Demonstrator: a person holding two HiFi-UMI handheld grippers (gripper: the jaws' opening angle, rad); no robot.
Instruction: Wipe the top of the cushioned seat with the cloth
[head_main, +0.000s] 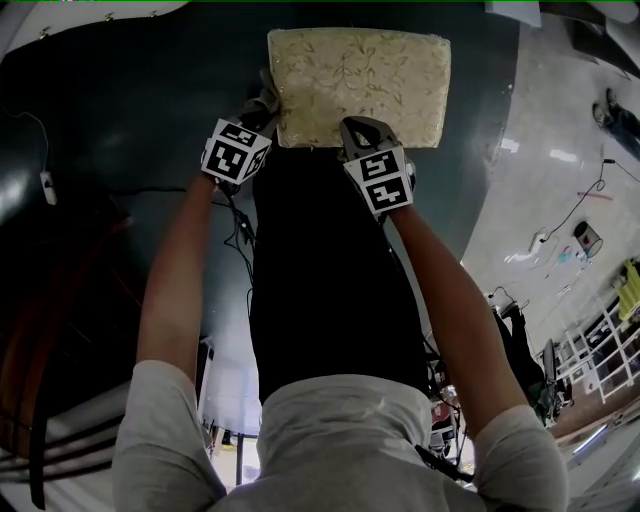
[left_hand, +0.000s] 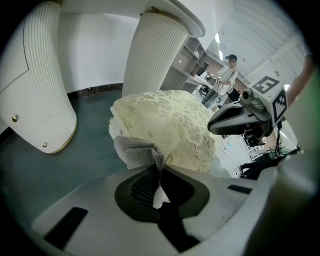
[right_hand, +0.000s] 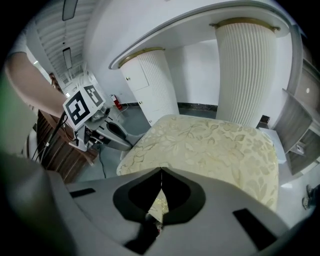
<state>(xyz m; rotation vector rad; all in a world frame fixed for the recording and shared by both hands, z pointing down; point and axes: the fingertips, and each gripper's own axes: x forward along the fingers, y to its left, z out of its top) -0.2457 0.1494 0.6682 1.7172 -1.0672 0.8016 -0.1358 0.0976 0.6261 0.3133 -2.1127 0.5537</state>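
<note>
We're standing over the cushioned seat (head_main: 360, 85), both arms reaching fwd, w/ the two grippers sitting along its near edge. The left gripper (left_hand: 159, 172) is clenching the grey cloth (left_hand: 137, 154): a fold is running down btw the jaws and the rest is bunching out ahead of the tips, right at the seat's near-left corner. In the head view the cloth (head_main: 264, 100) is showing just past the left gripper (head_main: 250, 125), touching or nearly touching that corner; we can't tell which. We're gripping it w/ plenty sticking out, prob. so that fabric, not plastic, is meeting the upholstery.

The right gripper (right_hand: 161, 172) is sitting w/ jaws pressed tip to tip and nothing pinched. Only the seat's floral pattern is showing thru the gap behind the tips. In the head view the right gripper (head_main: 365, 135) is hovering at the near edge, right of centre, approx. level w/ the left one. We're judging it's parked there to stay off the wiping path, or poss. to steady the seat.

The seat's top is lying bare, w/ the cloth only at its corner, so we're reckoning the wipe is barely starting. Next we're needing to lay the cloth flat on top & sweep across. The bunch is sitting low on the corner, so it's risking a snag on the edge.
</note>
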